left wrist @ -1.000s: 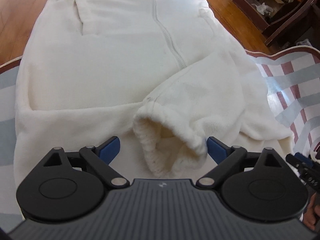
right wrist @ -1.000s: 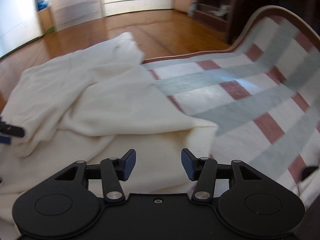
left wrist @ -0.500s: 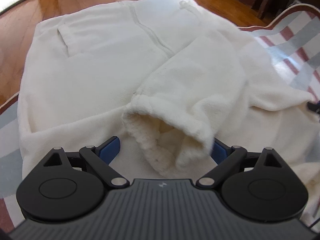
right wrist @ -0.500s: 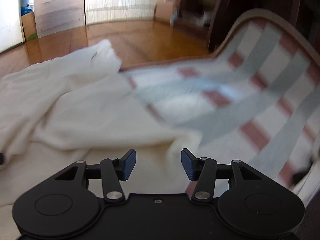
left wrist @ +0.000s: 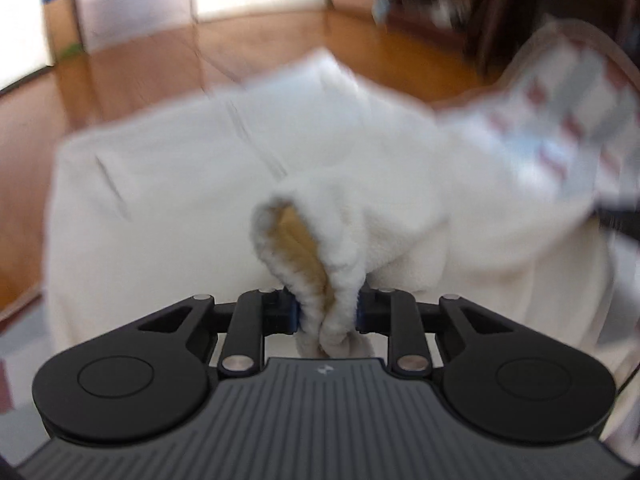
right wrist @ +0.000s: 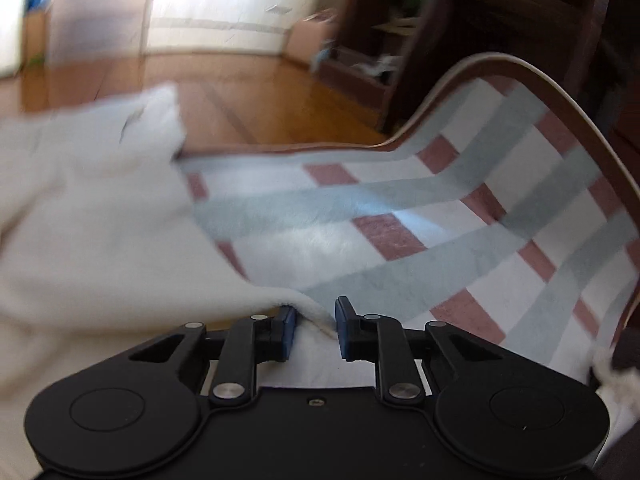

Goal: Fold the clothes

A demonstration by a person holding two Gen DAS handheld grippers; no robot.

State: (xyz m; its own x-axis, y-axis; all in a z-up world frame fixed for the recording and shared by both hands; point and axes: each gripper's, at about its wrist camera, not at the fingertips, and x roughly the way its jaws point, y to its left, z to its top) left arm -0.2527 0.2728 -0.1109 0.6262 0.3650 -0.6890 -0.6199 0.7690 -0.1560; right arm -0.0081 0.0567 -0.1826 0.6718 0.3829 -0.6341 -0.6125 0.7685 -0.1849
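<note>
The fleece garment (left wrist: 168, 184) is cream-white and plush, a zipped top with a straight seam running up its front; it lies spread over a checked blanket (right wrist: 400, 216) of white, grey-blue and dusty-red bands, with its far end reaching past the blanket's brown edge toward the wooden floor (left wrist: 120, 80); both views are smeared with motion blur, so fine texture is lost. In the left wrist view the sleeve cuff (left wrist: 316, 280) stands up at the centre, its mouth open toward 11 o'clock and showing a tan-shaded lining; the lower rim of the cuff is bunched into a tight wad. The left gripper (left wrist: 326, 312) has just been closing and now pinches that wad between its blue pads, fabric pressed on both sides. At 3 o'clock in this view a dark shape crosses the garment's edge, too blurred to name. In the right wrist view the garment fills the 9 o'clock half, and a folded edge of it tapers down to 6 o'clock; the right gripper (right wrist: 316, 328) has just been closing too, and its pads sit narrowly on that edge, gripping the cloth. Beyond the blanket, at 1 o'clock, stands dark wooden furniture (right wrist: 500, 20) with cluttered shelves.
</note>
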